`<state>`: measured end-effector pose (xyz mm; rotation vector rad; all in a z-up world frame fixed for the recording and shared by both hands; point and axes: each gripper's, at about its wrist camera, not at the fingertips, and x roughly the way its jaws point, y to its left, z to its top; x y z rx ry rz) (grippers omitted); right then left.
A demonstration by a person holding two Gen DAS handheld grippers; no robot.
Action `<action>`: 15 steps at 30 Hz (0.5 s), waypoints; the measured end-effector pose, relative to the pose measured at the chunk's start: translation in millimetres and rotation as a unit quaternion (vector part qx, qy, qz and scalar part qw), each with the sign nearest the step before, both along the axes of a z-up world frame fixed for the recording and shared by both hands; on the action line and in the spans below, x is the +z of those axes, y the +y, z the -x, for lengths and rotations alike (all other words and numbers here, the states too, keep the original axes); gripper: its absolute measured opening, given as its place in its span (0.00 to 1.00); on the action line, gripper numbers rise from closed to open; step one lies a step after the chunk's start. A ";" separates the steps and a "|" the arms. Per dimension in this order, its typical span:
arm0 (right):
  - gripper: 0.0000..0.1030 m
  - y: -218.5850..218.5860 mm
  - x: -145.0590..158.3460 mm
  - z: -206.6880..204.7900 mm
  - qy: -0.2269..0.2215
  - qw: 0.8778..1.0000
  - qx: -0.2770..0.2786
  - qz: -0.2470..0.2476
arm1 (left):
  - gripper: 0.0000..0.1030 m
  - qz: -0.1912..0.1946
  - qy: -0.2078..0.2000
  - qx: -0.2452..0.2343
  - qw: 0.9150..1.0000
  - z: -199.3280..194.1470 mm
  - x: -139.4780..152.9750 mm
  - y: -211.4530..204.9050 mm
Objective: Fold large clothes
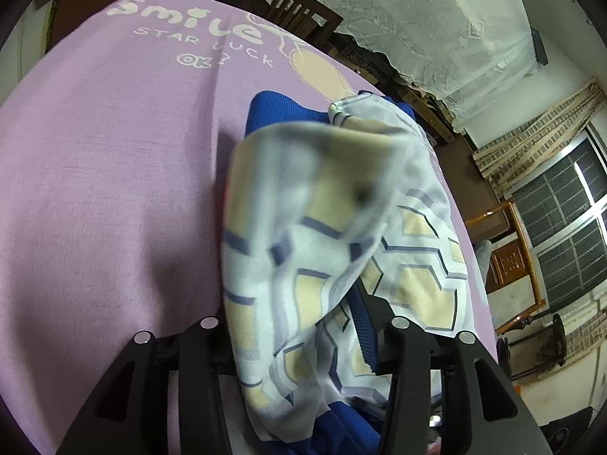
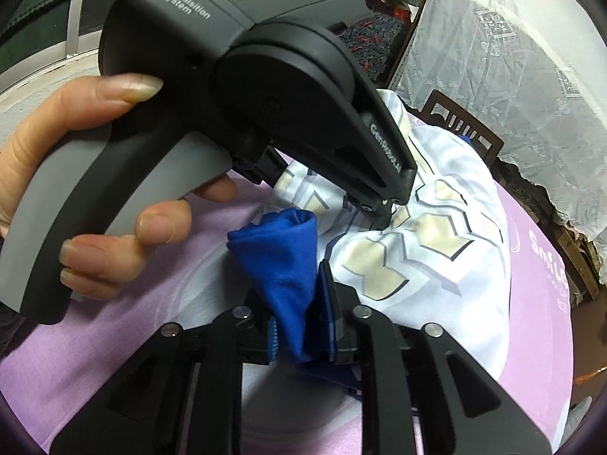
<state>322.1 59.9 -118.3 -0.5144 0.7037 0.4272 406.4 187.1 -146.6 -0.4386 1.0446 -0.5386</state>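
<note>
Lilac cloth printed with "Smile" lettering (image 1: 189,22) is spread over the work surface, with a lace curtain (image 1: 436,19) and a wooden chair (image 1: 292,7) behind it. A garment of white fabric patterned in cream and grey hexagons, with blue parts (image 2: 280,250), is bunched at the middle of the cloth. The left gripper (image 2: 383,212), held in a person's hand (image 2: 76,197), is seen from the right wrist with its tips down on the patterned fabric; its own view shows the jaws standing part open, cloth draped loosely between them. The right gripper (image 2: 303,326) has a twisted blue fold between its narrowly parted jaws; whether the pads press it cannot be told. The garment lies directly ahead of both grippers, the left one reaching further onto it. Its long axis cannot be judged from the heap.
</note>
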 end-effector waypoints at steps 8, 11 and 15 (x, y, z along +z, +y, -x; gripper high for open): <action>0.53 0.5 15.8 55.9 -0.024 0.999 0.020 -0.024 | 0.50 -0.031 -0.022 0.044 0.998 38.7 16.4 7.6; 0.59 -21.8 32.5 67.5 -0.031 0.998 0.018 -0.053 | 0.51 -0.056 -0.038 0.062 0.996 59.6 26.9 8.5; 0.59 -78.6 70.0 67.2 -0.006 0.988 0.003 -0.154 | 0.51 -0.098 -0.075 0.081 0.989 84.8 53.4 5.9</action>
